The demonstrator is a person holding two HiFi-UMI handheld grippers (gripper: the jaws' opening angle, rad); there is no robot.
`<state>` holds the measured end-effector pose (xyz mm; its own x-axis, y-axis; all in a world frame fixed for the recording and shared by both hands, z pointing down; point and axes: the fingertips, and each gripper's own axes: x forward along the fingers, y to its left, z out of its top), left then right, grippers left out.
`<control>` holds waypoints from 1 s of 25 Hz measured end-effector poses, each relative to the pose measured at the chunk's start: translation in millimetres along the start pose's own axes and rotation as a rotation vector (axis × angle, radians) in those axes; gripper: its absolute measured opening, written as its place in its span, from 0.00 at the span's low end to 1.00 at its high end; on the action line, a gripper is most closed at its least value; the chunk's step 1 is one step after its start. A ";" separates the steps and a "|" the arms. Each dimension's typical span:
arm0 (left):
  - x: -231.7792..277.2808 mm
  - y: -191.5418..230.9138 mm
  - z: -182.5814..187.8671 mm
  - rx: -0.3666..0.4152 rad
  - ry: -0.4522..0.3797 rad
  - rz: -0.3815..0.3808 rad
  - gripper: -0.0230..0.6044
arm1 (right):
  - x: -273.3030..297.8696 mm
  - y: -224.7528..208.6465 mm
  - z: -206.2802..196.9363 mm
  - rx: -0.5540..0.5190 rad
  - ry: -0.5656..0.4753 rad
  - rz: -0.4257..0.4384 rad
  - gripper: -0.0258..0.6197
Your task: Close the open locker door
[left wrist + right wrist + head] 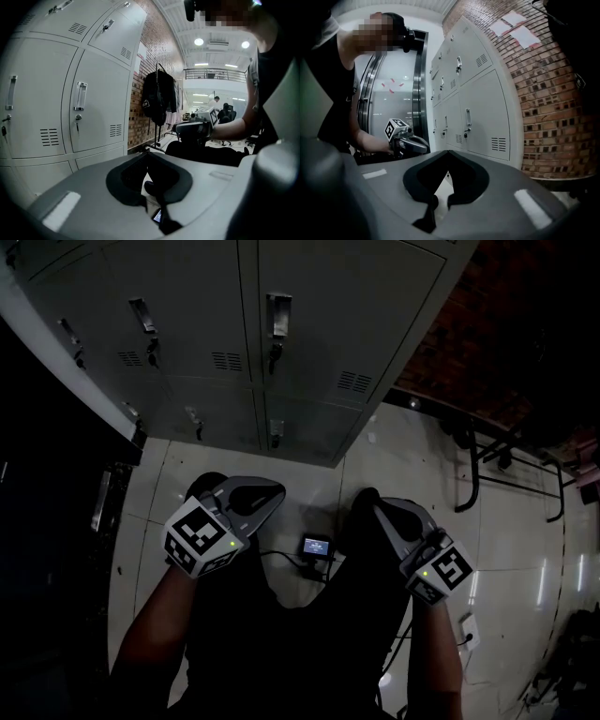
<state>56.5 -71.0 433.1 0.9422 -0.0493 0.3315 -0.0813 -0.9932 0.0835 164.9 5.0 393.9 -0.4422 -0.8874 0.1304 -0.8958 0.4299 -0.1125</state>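
- head view: the left gripper (267, 493) and right gripper (367, 504) hang low at mid-frame, tips aimed at the lockers (234, 343) that fill the upper left. this is likely a ready pose, as neither is near a handle. a small screen device (316, 546) lies between them.
- left gripper view: its tongs are together with nothing between them. the locker doors (93, 108) at the left all look flush, and i cannot pick out an open one.
- right gripper view: its tongs are pressed together and empty. the doors at upper centre look shut too, beside a brick wall (543, 108).
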 end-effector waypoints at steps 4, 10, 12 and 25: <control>1.3 -1.4 0.9 0.001 0.001 -0.002 0.06 | 2.9 3.1 -3.5 -0.031 0.027 -0.005 0.04; 0.1 0.0 -0.2 0.005 0.001 0.002 0.06 | 4.3 3.5 -3.4 -0.025 0.022 -0.005 0.04; -0.6 -0.3 0.0 0.003 0.000 0.002 0.06 | 4.2 3.5 -3.5 -0.025 0.022 -0.005 0.04; -1.6 0.2 -0.3 0.004 0.004 0.003 0.06 | 6.6 4.1 -3.8 -0.032 0.026 -0.007 0.04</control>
